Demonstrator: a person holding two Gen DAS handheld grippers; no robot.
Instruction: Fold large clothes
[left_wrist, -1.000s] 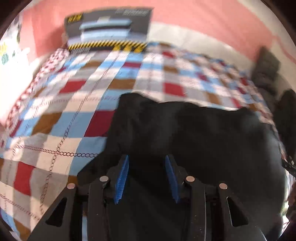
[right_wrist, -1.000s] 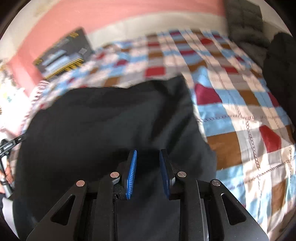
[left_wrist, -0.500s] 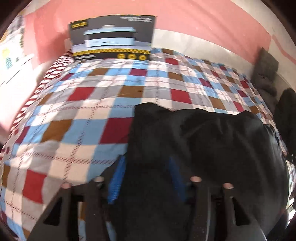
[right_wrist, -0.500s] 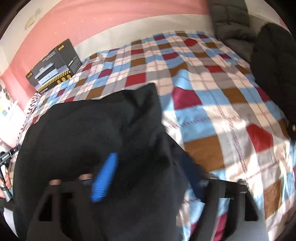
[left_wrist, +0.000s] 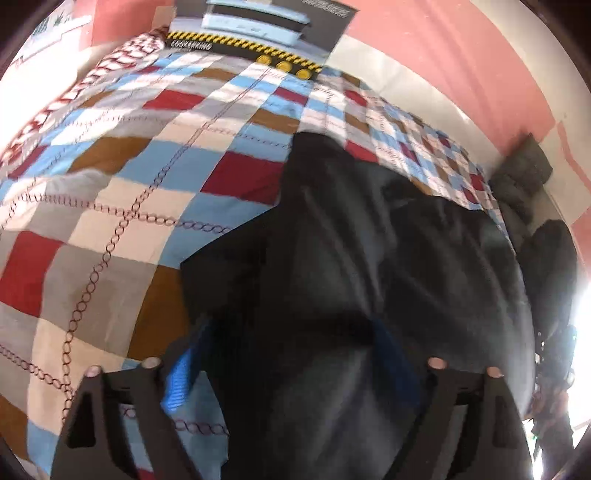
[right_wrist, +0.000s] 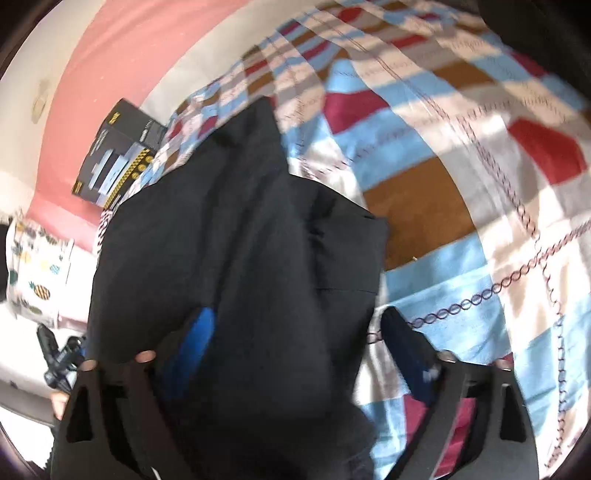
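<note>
Black garment (left_wrist: 369, 266) lies spread on the bed's checked quilt (left_wrist: 110, 192), its cloth bunched between the blue pads of both tools. The left hand-held gripper (left_wrist: 284, 365) and the right hand-held gripper (right_wrist: 306, 343) have just been opening; their jaws stand wide, with fabric between them, apparently unpinched. A printed box (left_wrist: 266, 33) stands at the pink wall.

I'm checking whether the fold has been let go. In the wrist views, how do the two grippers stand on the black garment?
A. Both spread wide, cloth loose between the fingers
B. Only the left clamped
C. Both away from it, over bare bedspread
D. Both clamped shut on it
A: the left gripper and right gripper have just been opening; the black garment lies unpinched between their spread fingers.
</note>
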